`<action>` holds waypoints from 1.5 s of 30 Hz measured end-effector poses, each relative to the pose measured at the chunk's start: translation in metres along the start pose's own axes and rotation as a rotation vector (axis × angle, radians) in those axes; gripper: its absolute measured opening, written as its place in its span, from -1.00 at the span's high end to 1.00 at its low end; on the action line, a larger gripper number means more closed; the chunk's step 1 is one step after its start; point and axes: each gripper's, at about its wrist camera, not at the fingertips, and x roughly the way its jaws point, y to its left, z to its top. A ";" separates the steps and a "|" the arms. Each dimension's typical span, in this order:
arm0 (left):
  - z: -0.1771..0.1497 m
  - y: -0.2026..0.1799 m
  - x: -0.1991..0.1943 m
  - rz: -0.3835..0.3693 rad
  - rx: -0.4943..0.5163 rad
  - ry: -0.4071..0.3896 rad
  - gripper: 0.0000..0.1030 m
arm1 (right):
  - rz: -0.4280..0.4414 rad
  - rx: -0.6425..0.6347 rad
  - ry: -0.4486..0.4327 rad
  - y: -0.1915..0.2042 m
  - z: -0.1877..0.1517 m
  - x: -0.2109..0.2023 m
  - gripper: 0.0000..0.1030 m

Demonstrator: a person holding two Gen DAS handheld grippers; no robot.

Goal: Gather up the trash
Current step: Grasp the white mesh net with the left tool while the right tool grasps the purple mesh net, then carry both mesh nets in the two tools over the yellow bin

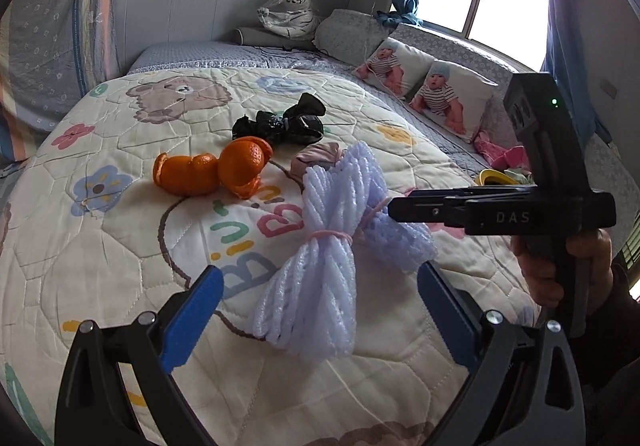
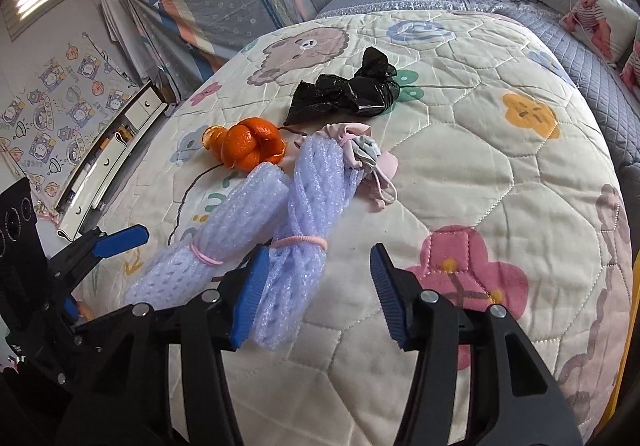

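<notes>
Your left tongs gape wide, and the foam net lies on the quilt right between them, its long axis running away from you. Your right tongs are apart too, but the net sits off by their left pad. Left hand's better placed. Peel and black bag wait beyond.

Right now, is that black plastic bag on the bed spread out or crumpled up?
Crumpled. The black bag lies bunched and twisted in a small heap on the quilt, beyond the orange peel, not spread flat.
</notes>
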 end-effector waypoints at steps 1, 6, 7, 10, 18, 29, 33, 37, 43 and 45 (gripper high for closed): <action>0.001 0.001 0.002 -0.001 -0.004 0.004 -0.82 | 0.007 0.003 0.002 0.000 0.002 0.000 0.03; 0.002 0.000 0.013 0.007 0.005 0.031 -0.81 | 0.007 0.005 0.029 0.000 0.008 0.011 0.10; 0.003 0.000 0.016 0.007 0.006 0.039 -0.78 | 0.010 0.010 0.038 -0.001 0.009 0.014 0.12; 0.004 0.001 0.023 -0.001 0.001 0.064 -0.61 | 0.023 0.026 0.059 -0.005 0.012 0.022 0.18; 0.001 0.002 0.041 0.025 0.003 0.133 0.07 | 0.066 0.040 0.090 -0.004 0.020 0.031 0.30; 0.005 0.009 0.039 0.030 -0.025 0.135 0.44 | 0.083 0.043 0.095 0.001 0.023 0.031 0.60; 0.008 0.010 0.028 0.029 -0.033 0.106 0.45 | 0.072 0.056 0.046 -0.004 0.027 0.015 0.62; 0.013 0.013 0.015 0.025 -0.055 0.075 0.45 | 0.053 0.071 -0.015 -0.013 0.033 -0.006 0.62; 0.025 0.025 -0.009 0.044 -0.105 0.000 0.45 | 0.017 0.122 -0.114 -0.033 0.041 -0.041 0.62; 0.030 0.033 -0.017 0.049 -0.134 -0.026 0.45 | 0.011 0.140 -0.137 -0.041 0.042 -0.050 0.62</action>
